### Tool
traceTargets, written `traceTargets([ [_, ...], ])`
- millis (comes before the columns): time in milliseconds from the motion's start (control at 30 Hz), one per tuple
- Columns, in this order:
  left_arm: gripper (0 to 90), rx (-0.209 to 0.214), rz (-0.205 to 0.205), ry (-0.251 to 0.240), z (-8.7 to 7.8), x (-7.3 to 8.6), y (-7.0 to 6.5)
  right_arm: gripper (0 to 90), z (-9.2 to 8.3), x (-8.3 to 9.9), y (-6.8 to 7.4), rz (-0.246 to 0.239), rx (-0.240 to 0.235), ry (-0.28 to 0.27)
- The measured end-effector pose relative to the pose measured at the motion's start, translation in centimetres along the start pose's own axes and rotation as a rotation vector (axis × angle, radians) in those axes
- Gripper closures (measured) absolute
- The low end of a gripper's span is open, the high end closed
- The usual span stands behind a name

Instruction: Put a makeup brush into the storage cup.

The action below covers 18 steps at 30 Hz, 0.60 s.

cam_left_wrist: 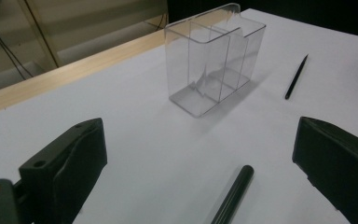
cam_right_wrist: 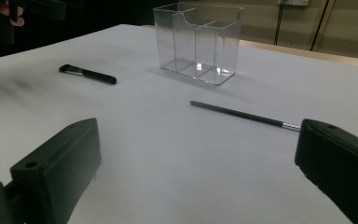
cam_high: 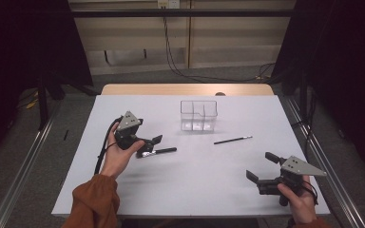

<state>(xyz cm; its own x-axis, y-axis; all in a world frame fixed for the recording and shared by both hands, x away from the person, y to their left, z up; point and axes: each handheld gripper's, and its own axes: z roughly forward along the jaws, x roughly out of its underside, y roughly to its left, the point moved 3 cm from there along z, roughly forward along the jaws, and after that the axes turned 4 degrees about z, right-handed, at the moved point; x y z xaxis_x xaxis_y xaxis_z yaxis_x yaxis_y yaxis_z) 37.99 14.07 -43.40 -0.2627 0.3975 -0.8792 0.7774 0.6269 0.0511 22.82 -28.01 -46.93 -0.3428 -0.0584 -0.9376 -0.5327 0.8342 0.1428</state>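
Work in hand: two dark sticks lie loose on the white table (cam_high: pixel 123 199); by my reading they are bound for the clear box (cam_high: pixel 198 115), though neither is gripped yet.
Left gripper (cam_high: pixel 148 143): jaws spread wide, holding nothing, hovering right over the near end of the thick pen (cam_high: pixel 159 151).
Pen: lies flat, just right of the left gripper, well short of the box; in the left gripper view its round tip (cam_left_wrist: pixel 243 172) sits between the two jaws, closer to the far one.
Pen's axis: runs roughly left to right across the table, so along the gripper's line of sight rather than across the jaws; I judge the hand needs a turn, or a grab near the end.
Right gripper (cam_high: pixel 261 167): jaws apart, empty, low at the table's near right corner.
Thin stick (cam_high: pixel 233 139): lies between box and right gripper, apart from both, slanting up to the right; the right hand is the nearer one.
Box: upright, empty, split into compartments; how many I cannot count for sure through the glare.
Hidden: the pen's gripper end is cut off at the bottom edge of the left gripper view; its clip end reads clearer from the right gripper view (cam_right_wrist: pixel 87 73).
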Motion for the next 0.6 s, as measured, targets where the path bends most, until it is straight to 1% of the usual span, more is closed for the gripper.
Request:
traceTargets([
  [33,3.2,0.0,0.0,0.0,0.0,0.0,0.0,0.0,0.0,0.0,0.0,0.0,0.0,0.0],
  [67,2.9,-0.004,0.002,0.017,0.0,0.0,0.2,0.0,0.0,0.0,0.0,-0.001,0.001,0.0],
  [100,2.9,0.006,0.01,0.043,0.0,0.0,0.2,0.0,0.0,0.0,0.0,-0.001,0.001,0.0],
  [133,2.9,0.016,0.034,0.065,-0.1,-0.1,0.3,0.0,0.0,0.0,0.0,0.0,0.001,0.001],
  [167,3.3,0.001,0.058,0.078,-0.1,-0.2,0.3,0.0,0.0,0.0,0.0,-0.002,0.001,0.001],
  [200,3.7,-0.003,0.058,0.084,-0.1,-0.3,0.3,0.0,0.0,0.0,0.0,-0.002,0.001,0.001],
  [233,3.8,0.033,0.022,0.086,-0.2,-0.6,0.4,0.0,0.0,0.0,0.0,-0.002,0.002,0.001],
  [267,4.2,0.045,0.031,0.106,-0.3,-0.7,0.4,0.0,0.0,0.0,0.0,-0.002,0.002,0.001],
  [300,4.4,0.042,0.053,0.132,-0.2,-0.8,0.5,0.0,0.0,0.0,0.0,-0.002,0.001,0.001],
  [367,4.3,0.055,0.065,0.165,-0.1,-1.0,0.4,0.0,0.0,0.0,0.0,-0.001,0.0,0.0],
  [400,4.3,0.061,0.071,0.169,0.0,-1.0,0.4,0.0,0.0,0.0,0.0,-0.002,0.0,0.001],
  [433,4.3,0.053,0.086,0.18,0.0,-1.1,0.3,0.0,0.0,0.0,0.0,-0.003,0.0,0.001],
  [467,4.3,0.053,0.086,0.18,0.0,-1.1,0.3,0.0,0.0,0.0,0.0,-0.003,-0.001,0.001],
  [500,4.3,0.058,0.108,0.208,0.3,-1.1,0.0,0.0,0.0,0.0,0.0,-0.003,-0.001,0.001],
  [533,4.3,0.058,0.108,0.208,0.3,-1.1,0.0,0.0,0.0,0.0,0.0,-0.002,0.0,0.002],
  [567,4.3,0.072,0.124,0.231,0.3,-1.2,-0.1,0.0,0.0,0.0,0.0,-0.002,0.0,0.001],
  [600,4.3,0.094,0.137,0.269,0.5,-1.3,-0.2,0.0,0.0,0.0,0.0,-0.001,-0.002,0.003],
])
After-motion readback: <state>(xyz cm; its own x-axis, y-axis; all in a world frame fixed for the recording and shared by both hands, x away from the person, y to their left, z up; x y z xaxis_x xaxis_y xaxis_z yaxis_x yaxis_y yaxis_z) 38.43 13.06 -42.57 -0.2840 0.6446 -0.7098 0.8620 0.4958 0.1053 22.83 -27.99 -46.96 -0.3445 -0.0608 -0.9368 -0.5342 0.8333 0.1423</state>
